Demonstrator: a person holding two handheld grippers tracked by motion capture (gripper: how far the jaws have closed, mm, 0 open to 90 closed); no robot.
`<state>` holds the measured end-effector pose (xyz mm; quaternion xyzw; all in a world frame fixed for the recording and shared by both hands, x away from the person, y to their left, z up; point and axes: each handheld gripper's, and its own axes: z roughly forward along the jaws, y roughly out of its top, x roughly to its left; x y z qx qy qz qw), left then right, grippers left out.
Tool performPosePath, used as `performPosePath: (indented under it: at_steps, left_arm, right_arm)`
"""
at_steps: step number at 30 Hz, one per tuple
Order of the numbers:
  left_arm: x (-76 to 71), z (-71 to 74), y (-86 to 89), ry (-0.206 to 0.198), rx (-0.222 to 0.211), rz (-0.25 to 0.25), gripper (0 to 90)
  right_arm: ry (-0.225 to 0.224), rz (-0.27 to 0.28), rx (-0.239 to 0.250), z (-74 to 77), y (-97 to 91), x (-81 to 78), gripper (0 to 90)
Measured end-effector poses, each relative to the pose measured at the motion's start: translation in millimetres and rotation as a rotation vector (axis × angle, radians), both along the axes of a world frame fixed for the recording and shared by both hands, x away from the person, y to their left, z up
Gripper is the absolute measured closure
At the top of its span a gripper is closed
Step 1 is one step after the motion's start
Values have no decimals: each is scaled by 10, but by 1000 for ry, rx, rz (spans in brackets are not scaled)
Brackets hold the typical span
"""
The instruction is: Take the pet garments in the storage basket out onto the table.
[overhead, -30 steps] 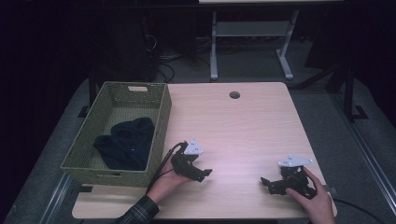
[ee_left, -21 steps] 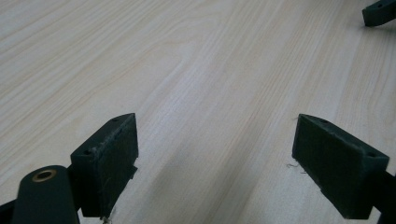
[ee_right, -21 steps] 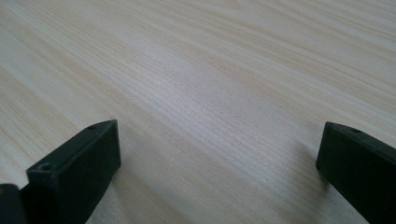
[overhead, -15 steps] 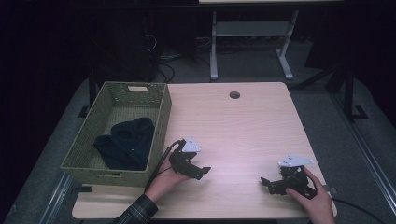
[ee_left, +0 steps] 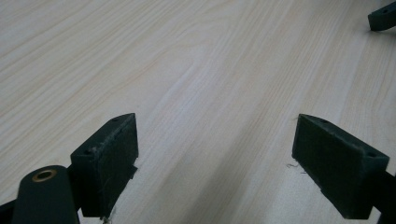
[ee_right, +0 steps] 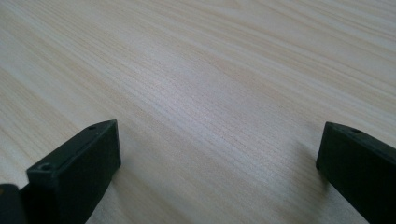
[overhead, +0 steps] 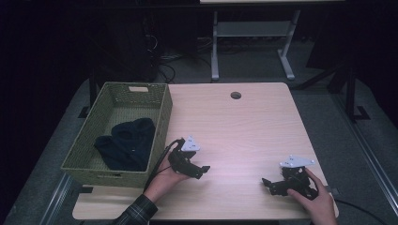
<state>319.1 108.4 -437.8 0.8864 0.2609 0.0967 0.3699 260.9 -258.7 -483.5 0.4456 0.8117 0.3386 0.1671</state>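
Note:
My left gripper (overhead: pixel 202 168) rests low on the wooden table (overhead: pixel 234 131) just right of the basket, jaws wide open with bare wood between them (ee_left: pixel 215 154). My right gripper (overhead: pixel 268 183) sits near the table's front right, also open over bare wood (ee_right: pixel 217 163). A dark garment (overhead: pixel 126 143) lies bunched inside the green woven basket (overhead: pixel 162 117) at the table's left. A tip of the other gripper (ee_left: pixel 383 16) shows at the top right of the left gripper view.
A round cable hole (overhead: pixel 235 95) sits near the table's far edge. Behind the table stands a white metal frame (overhead: pixel 248 42) on a dark floor. Cables trail from both grippers off the front edge.
The left gripper has shifted slightly toward the person and left. The right gripper stays where it was.

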Motion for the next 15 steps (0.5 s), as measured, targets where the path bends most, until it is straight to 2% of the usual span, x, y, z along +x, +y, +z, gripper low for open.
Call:
performPosePath:
  at_steps: [15]
  left_arm:
    - [21,67,41,4,5,4,140]
  right_arm:
    - [0,0,0,0,0,0,0]
